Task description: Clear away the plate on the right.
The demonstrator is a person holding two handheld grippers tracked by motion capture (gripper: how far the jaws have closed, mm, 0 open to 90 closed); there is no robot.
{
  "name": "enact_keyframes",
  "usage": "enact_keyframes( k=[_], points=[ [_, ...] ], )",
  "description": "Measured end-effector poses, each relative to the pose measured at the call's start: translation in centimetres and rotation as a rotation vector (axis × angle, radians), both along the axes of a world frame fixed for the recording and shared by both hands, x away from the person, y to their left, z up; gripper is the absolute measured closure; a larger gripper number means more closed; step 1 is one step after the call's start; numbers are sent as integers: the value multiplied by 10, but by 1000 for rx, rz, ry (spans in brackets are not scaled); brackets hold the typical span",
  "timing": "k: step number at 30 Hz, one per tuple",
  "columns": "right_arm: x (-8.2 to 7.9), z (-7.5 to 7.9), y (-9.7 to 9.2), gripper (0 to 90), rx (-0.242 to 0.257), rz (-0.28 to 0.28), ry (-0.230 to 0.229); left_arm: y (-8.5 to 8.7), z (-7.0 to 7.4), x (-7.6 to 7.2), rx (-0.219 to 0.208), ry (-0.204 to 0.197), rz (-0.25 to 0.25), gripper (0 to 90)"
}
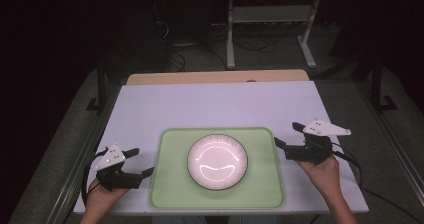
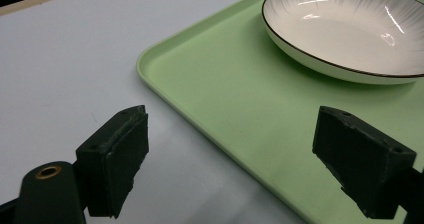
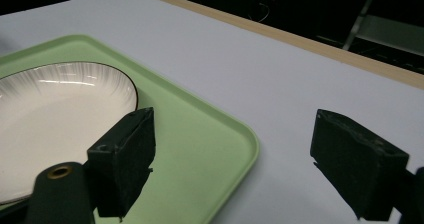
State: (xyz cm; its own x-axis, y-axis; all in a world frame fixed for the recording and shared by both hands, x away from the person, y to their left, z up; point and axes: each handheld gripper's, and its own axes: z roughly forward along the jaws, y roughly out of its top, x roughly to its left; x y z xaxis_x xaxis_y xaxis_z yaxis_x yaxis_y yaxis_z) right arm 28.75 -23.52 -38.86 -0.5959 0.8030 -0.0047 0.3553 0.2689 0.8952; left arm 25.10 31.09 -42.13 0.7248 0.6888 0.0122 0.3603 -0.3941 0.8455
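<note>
1. Both grippers stand wide with nothing between their jaws: the left gripper sits at the tray's 9 o'clock side, the right gripper at its 3 o'clock side.
2. Seen from the left gripper view, one pad hangs over the bare table and the other over the tray's near rim, clear of both.
3. Seen from the right gripper view, one pad hovers above the tray floor just beside the plate, and the other over the table; neither presses on anything.
4. Looking from above, the plate sits flat in the middle of the green tray, apart from every rim and empty.
5. The tray lies at the table's 6 o'clock edge, squarely between the two hands.
6. My judgement: the plate looks settled on the tray, so placing it seems done and neither gripper has hold of anything now.
7. What is left, if anything, I cannot tell for sure. With a gripper at each short side, a likely next step is to take the tray by its 9 and 3 o'clock rims, and no such grip has begun.
8. Nothing else lies on the table to be fetched or put on the plate.
</note>
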Motion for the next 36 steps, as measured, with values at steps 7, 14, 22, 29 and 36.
enact_keyframes(
  k=[7, 14, 22, 29, 36],
  points=[
    [-6, -1, -13, 174, -2, -14, -1, 0, 0, 0, 2, -1, 2, 146],
    [-12, -4, -23, 174, 8, -29, 1, 0, 0, 0, 3, -1, 3, 146],
    [-18, -10, -30, 173, 15, -38, 7, 0, 0, -1, 3, -1, 3, 147],
    [-24, -14, -35, 172, 19, -40, 9, 1, 0, -1, 0, -1, 5, 146],
    [-33, -22, -40, 171, 31, -50, 10, 0, -1, -1, -1, 1, 3, 146]
  ],
)
